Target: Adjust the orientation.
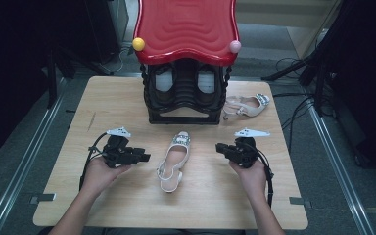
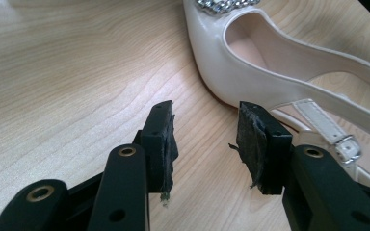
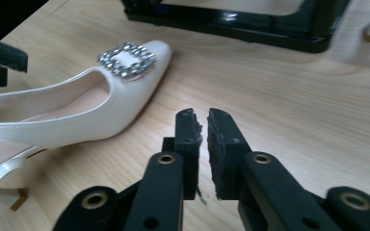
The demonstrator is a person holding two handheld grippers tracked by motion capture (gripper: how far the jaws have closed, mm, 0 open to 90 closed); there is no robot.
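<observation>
- The white shoe (image 1: 174,161) lies on its sole mid-surface, toe toward the black rack (image 1: 185,98), between the two tongs and touched by neither.
- The left tongs (image 2: 204,142) stand apart with nothing between them, just beside the shoe's side; closing there could catch only the thin strap (image 2: 330,130) and let the shoe swing or drop.
- The right tongs (image 3: 201,144) are nearly closed and empty; pushed in like that they might shove the toe askew.
- A second shoe (image 1: 247,105) lies beside the rack, so a careless lift could knock it.
</observation>
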